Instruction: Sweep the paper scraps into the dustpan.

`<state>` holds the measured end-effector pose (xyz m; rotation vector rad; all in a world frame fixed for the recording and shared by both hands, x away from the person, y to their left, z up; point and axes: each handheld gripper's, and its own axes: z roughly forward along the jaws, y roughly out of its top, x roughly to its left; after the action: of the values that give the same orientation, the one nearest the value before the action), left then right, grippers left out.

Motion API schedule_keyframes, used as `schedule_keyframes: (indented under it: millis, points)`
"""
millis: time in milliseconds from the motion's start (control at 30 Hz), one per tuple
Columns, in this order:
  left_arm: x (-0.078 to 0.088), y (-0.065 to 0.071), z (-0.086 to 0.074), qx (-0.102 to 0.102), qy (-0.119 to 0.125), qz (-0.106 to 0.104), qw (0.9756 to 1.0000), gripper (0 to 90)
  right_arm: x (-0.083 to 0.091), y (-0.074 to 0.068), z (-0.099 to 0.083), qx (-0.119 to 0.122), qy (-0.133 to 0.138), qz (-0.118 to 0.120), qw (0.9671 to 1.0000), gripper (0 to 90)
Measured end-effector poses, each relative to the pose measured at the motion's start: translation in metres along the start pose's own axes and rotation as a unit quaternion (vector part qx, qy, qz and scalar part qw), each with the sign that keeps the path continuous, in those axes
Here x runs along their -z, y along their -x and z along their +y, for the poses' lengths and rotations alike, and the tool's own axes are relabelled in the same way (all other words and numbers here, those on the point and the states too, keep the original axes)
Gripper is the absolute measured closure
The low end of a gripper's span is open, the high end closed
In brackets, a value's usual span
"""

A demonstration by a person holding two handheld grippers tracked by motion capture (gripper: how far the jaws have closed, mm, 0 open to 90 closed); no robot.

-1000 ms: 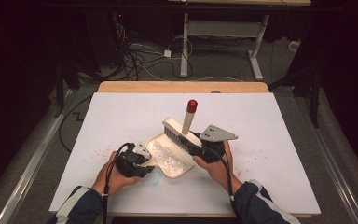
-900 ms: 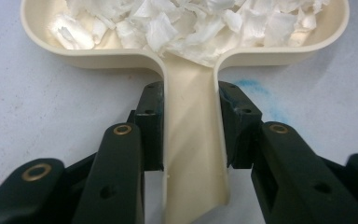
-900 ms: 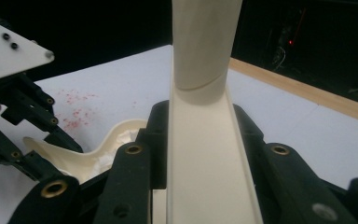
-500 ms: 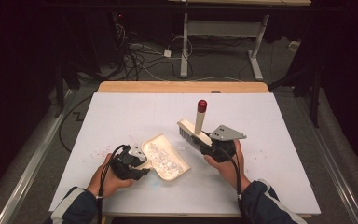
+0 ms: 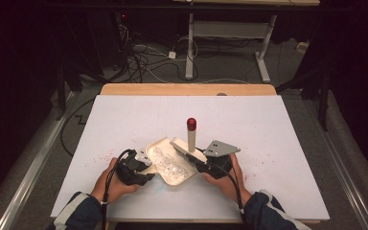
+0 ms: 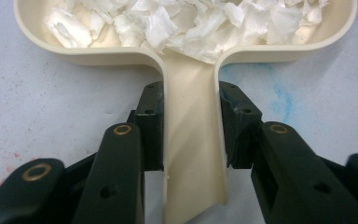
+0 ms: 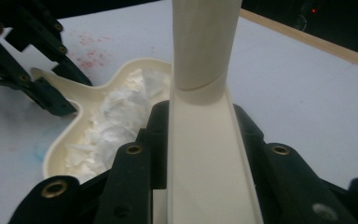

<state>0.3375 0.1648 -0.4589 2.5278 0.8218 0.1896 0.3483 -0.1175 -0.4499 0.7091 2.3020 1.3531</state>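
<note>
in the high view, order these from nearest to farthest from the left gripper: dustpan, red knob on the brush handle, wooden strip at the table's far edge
1. dustpan: its handle is clamped in the left gripper.
2. red knob: up and to the right, atop the brush handle, beyond the dustpan.
3. wooden strip: along the table's far edge, well beyond both.

Black fingers [image 6: 151, 126] with brass-ringed screw holes, black trailing cables, dark blue sleeves [image 5: 79, 213] with white stripes
</note>
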Motion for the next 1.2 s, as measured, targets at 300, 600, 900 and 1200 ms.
schedule_keyframes:
  millis: [300, 600, 900, 1200]
  points:
    - [0.0, 0.0, 0.0, 0.001, 0.001, -0.001, 1.0, 63.6, 0.019, 0.001, 0.014, -0.005, 0.031, 0.019, 0.9993, 67.2]
    - [0.001, -0.001, -0.001, 0.002, -0.001, -0.003, 1.0, 63.6, 0.024, 0.015, 0.012, -0.017, 0.021, -0.003, 0.9996, 67.2]
    - [0.0, 0.003, -0.001, -0.003, -0.007, 0.005, 1.0, 63.6, 0.039, 0.021, -0.001, -0.004, -0.001, -0.042, 0.9991, 67.2]
    - [-0.002, 0.004, -0.001, -0.003, -0.012, 0.006, 0.9999, 63.6, 0.027, 0.029, -0.019, 0.019, -0.003, -0.071, 0.9973, 67.1]
